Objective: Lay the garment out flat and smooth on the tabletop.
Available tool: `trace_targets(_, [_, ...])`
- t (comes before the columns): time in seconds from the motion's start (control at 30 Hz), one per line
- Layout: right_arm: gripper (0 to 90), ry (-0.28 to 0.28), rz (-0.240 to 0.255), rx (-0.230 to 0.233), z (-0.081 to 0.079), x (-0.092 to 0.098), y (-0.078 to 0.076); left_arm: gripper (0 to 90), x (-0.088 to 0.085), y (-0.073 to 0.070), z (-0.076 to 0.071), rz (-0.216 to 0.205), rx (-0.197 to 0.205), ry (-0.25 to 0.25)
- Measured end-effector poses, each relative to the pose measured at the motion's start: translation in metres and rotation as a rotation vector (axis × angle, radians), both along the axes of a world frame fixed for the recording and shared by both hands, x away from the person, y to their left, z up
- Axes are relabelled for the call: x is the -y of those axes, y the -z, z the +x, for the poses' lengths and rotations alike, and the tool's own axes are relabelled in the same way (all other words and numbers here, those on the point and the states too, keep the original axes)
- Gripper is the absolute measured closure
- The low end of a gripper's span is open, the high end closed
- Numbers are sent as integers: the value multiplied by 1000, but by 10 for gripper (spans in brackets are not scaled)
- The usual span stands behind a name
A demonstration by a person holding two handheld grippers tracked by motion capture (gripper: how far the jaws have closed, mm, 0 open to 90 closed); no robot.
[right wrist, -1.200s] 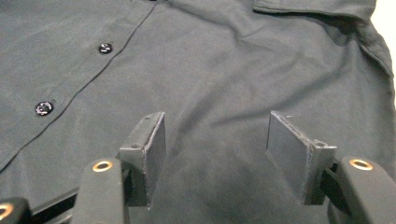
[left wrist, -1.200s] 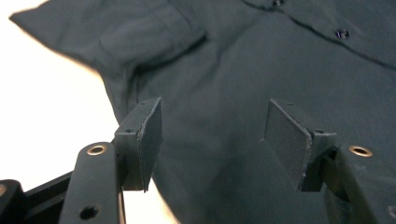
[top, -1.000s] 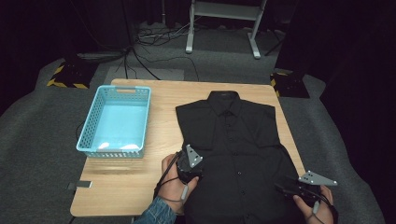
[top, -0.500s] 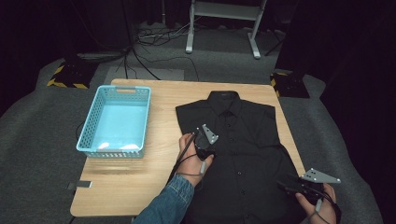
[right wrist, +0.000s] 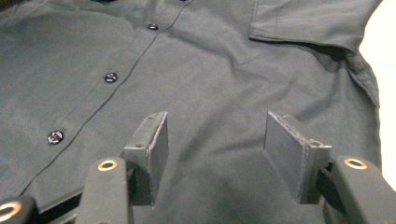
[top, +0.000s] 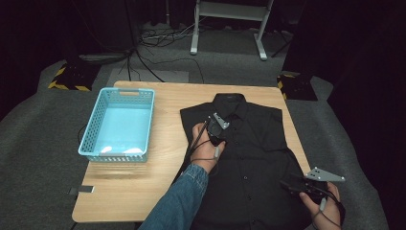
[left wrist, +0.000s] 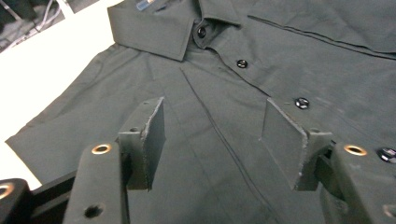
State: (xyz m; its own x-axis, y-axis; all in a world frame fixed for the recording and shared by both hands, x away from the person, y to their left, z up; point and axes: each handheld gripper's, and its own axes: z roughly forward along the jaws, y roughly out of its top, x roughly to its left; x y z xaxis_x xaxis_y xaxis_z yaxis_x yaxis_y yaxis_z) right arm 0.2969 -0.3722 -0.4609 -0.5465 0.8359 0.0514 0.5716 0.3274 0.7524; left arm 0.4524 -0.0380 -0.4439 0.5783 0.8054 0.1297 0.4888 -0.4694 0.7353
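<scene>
A black button-up shirt (top: 249, 143) lies flat, front up, on the wooden table (top: 139, 187), collar at the far end. My left gripper (top: 219, 125) hovers over the chest just below the collar (left wrist: 159, 28). Its jaws stand open and have just been closing a little, with nothing pinched between them and only cloth (left wrist: 224, 84) and the button line beneath. My right gripper (top: 289, 184) is at the shirt's lower right, near the hem, pointing left. It is open over the flat fabric (right wrist: 210, 70), with the short sleeve (right wrist: 308, 23) ahead to its right.
A light blue plastic basket (top: 91, 139) stands on the table's left half. Bare wood lies between the basket and the shirt and along the near left edge. Grey floor, cables and a white stand lie beyond the far edge.
My left hand has moved from the shirt's lower left edge up and to the right, to the chest below the collar. The right hand has stayed at the lower right.
</scene>
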Motion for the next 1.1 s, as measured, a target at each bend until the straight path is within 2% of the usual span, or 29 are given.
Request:
trace_targets(0.17, [403, -15, -11, 5, 2, -6, -1, 450, 6, 18, 14, 5, -50, 2])
trace_targets(0.27, [403, -21, -12, 3, 3, -8, 0, 470, 9, 27, 16, 14, -86, 15])
trace_targets(0.37, [403, -24, -12, -6, 4, -8, 2, 518, 10, 35, 20, 21, -116, 7])
trace_targets(0.43, [403, -23, -12, -11, 4, -9, 3, 580, 11, 39, 23, 27, -139, 8])
trace_targets(0.47, [403, -23, -12, -11, 4, -9, 3, 647, 11, 42, 24, 35, -149, 24])
trace_targets(0.53, [403, -23, -12, -11, 4, -9, 3, 811, 10, 43, 24, 49, -137, 34])
trace_targets(0.6, [403, -22, -11, -12, 4, -9, 3, 881, 10, 41, 24, 69, -135, 31])
trace_targets(0.63, [403, -22, -11, -12, 4, -9, 3, 889, 10, 41, 24, 69, -135, 31])
trace_targets(0.73, [403, -28, -17, -19, 4, -10, 5, 893, 4, 35, 22, 35, -121, 35])
trace_targets(0.87, [403, -31, -19, -21, 4, -13, 6, 893, -3, 24, 18, 0, -79, 40])
trace_targets(1.1, [402, -31, -16, -17, 3, -13, 5, 893, -19, 3, 10, -30, -33, 35])
